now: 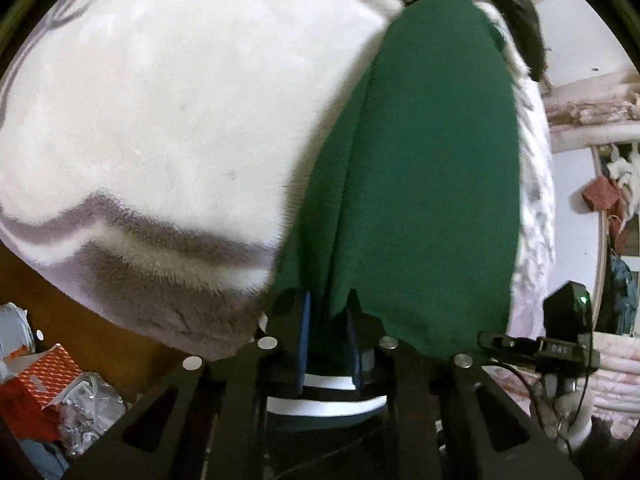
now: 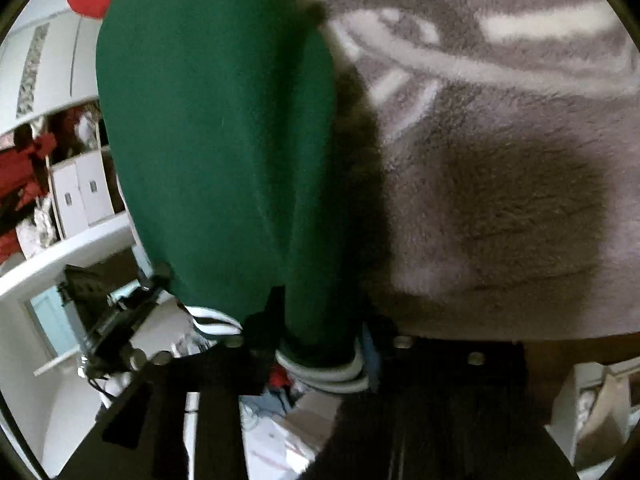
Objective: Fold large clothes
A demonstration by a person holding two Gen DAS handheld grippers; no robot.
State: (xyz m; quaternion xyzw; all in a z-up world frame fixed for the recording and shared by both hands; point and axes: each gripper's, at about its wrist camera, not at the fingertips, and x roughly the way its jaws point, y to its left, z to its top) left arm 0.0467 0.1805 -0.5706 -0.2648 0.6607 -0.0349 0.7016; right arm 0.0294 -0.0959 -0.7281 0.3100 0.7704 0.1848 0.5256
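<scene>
Both tools have hold of the same green garment [image 1: 420, 160]: the left gripper [image 1: 328, 312] is pinched on its near edge, cloth bunched between the blue pads, and the right gripper [image 2: 320, 328] is clamped around the end with the white-striped ribbed band [image 2: 320, 368]. From the jaws the cloth runs away in a long narrow strip with a crease down its length, so I'd judge it already doubled lengthwise, with the crosswise folds and the squaring-up not yet done. Under and beyond it lies a fluffy white and grey blanket [image 1: 160, 120] over a bed. Further off, beside the left tool, a red patterned box [image 1: 44, 384] sits among clutter; past the right one, white shelving [image 2: 80, 200]
</scene>
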